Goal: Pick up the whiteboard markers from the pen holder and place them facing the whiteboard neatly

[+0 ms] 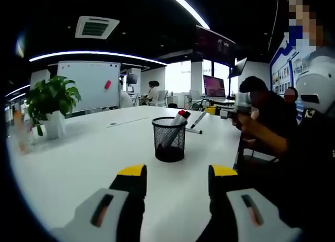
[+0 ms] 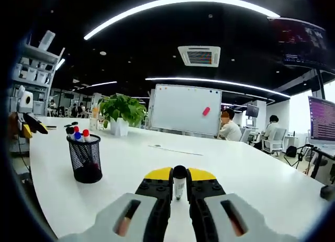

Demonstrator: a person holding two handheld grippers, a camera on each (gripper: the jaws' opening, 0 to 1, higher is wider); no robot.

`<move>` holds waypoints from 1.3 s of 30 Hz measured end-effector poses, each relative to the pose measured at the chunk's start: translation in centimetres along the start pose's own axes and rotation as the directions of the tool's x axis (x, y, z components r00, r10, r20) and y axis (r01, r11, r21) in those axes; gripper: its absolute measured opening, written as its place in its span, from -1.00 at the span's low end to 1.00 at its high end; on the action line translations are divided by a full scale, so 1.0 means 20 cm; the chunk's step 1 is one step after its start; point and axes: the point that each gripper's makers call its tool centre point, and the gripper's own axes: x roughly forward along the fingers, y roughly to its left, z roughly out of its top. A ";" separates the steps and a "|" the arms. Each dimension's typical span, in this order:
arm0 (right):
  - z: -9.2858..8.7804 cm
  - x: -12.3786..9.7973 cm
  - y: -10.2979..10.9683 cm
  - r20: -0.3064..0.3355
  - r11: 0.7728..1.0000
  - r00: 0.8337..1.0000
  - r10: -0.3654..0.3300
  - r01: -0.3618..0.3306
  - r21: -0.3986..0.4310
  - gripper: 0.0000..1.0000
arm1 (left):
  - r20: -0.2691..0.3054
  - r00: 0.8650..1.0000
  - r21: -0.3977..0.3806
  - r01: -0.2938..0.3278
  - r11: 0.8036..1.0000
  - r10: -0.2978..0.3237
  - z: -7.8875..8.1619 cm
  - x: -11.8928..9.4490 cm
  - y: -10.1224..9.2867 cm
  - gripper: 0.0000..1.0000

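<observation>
At lower centre of the right gripper view, a black-capped marker (image 2: 179, 182) is clamped by the right gripper (image 2: 179, 185), presumably for placing toward the whiteboard (image 2: 184, 109); left gripper (image 1: 177, 175) is held apart before the pen holder (image 1: 169, 139)

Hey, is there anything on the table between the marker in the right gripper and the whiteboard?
Nothing visible. The right gripper holds a marker; bare white table runs toward the whiteboard. The plant sits off to one side.
</observation>
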 end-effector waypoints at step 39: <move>-0.19 0.08 -0.02 -0.187 0.997 0.980 -0.063 0.068 0.021 -0.74 | -0.015 1.000 -0.005 0.011 1.000 -0.011 -0.04 0.00 -0.01 -0.04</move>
